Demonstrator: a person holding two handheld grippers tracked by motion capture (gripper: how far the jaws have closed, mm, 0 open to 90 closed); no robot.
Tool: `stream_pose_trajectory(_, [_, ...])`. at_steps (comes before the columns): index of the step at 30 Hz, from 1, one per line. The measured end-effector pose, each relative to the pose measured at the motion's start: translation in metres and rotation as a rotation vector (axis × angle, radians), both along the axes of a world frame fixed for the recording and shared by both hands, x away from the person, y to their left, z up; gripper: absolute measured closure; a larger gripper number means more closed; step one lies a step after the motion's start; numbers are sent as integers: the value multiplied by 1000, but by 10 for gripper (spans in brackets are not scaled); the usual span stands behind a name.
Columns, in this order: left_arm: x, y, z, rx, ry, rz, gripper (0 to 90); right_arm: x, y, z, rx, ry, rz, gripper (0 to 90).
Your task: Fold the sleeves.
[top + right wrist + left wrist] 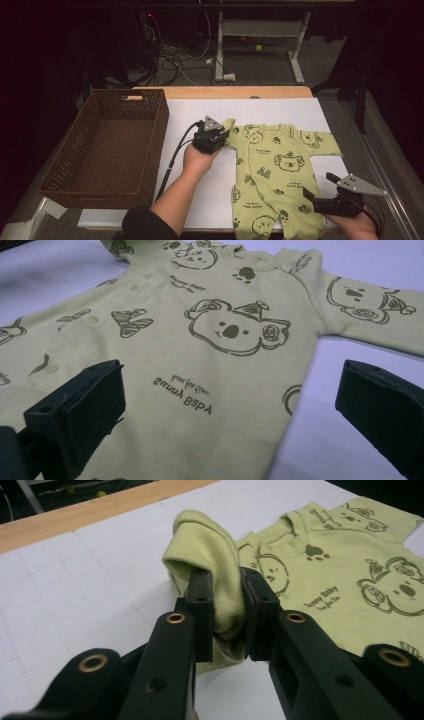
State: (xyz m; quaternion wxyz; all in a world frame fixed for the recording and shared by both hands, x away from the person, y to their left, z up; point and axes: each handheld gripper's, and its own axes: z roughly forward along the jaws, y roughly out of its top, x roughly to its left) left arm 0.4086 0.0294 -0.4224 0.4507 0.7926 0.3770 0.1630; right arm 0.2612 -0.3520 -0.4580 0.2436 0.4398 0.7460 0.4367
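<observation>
We see a light green baby romper (272,172) printed with koala faces lying flat on the white mat (200,197) that covers the table, its neck toward the far edge and its legs toward the person. Our left gripper (218,134) sits at the garment's left sleeve (210,555), and in the left gripper view the two black jaws are pinched on that sleeve: a fold of the ribbed green cloth is squeezed between the pads and bulges up above them, lifted off the mat, while the rest of the romper spreads out flat beyond and to the right of the jaws. Our right gripper (320,190) hovers near the romper's lower right side, close to the near edge of the mat. In the right gripper view (232,400) its jaws stand wide apart, one over the green cloth and the other over bare mat, with the garment's side edge between them and neither pad pressing on it. A brown wicker basket (150,135) stands on the left side of the table, well apart from the romper.
</observation>
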Motion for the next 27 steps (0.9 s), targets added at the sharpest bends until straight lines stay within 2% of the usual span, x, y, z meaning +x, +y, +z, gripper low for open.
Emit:
stream_pose_trajectory(8, [-4,-26,-3,8,0,-38,745,1,3,0,-5,-3,16,5])
stream_pose_trajectory(18, [-11,-62,-7,19,-14,-120,744,2,3,0,-7,-3,15,5])
stream_pose_trajectory(27, [-11,-88,-19,47,14,-160,736,3,3,-1,-5,-1,16,5])
